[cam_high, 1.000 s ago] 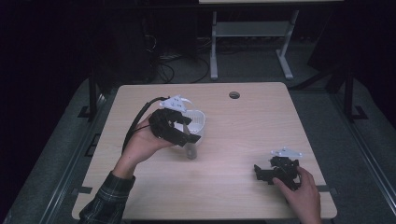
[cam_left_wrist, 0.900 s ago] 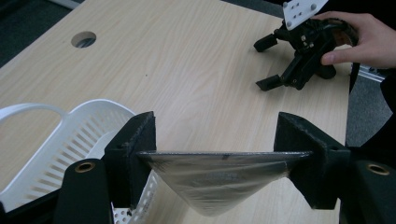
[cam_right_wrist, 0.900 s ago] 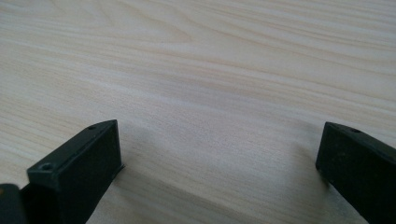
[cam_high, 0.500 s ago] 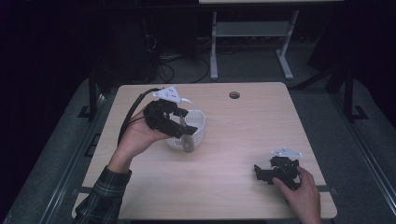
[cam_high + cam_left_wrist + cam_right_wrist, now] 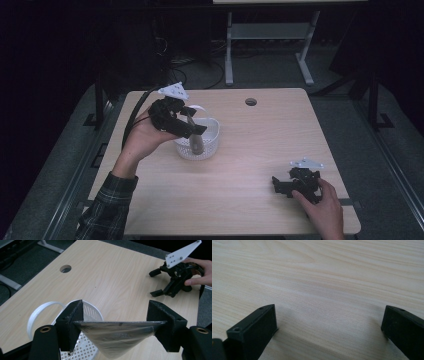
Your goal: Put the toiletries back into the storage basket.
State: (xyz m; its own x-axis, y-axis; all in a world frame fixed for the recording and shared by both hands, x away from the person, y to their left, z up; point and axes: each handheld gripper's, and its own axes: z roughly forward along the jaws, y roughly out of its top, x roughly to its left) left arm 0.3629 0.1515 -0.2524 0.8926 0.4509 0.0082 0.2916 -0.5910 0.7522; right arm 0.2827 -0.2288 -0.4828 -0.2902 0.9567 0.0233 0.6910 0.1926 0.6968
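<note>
Presently listed, item by item.

Left gripper (image 5: 192,121): held in the person's left hand (image 5: 145,137), raised above the table (image 5: 240,210). Its jaws are clamped on the wide top edge of a cone-shaped clear wrapper (image 5: 117,336), one pad at each end of that edge, so the jaws stand far apart while gripping. The wrapper hangs point-down between and below the fingers; in the high view its dark lower tip (image 5: 196,144) sits inside the basket.

White perforated basket (image 5: 212,131): directly beneath the left fingers, resting on the table. In the left gripper view its rim (image 5: 91,311) shows just behind the left-hand pad, and its white strap handle (image 5: 40,312) arcs out beyond that same pad.

Right gripper (image 5: 281,184): lying low on the table under the person's right hand (image 5: 325,210), well apart from the basket and from the left fingers. Its jaws are spread wide with bare wood between them; nothing is held. In the left gripper view it (image 5: 156,282) appears far beyond the wrapper, with its grey three-cornered plate (image 5: 181,253) on top.

Round cable hole (image 5: 251,102): in the tabletop, past the basket, away from both sets of fingers.
</note>
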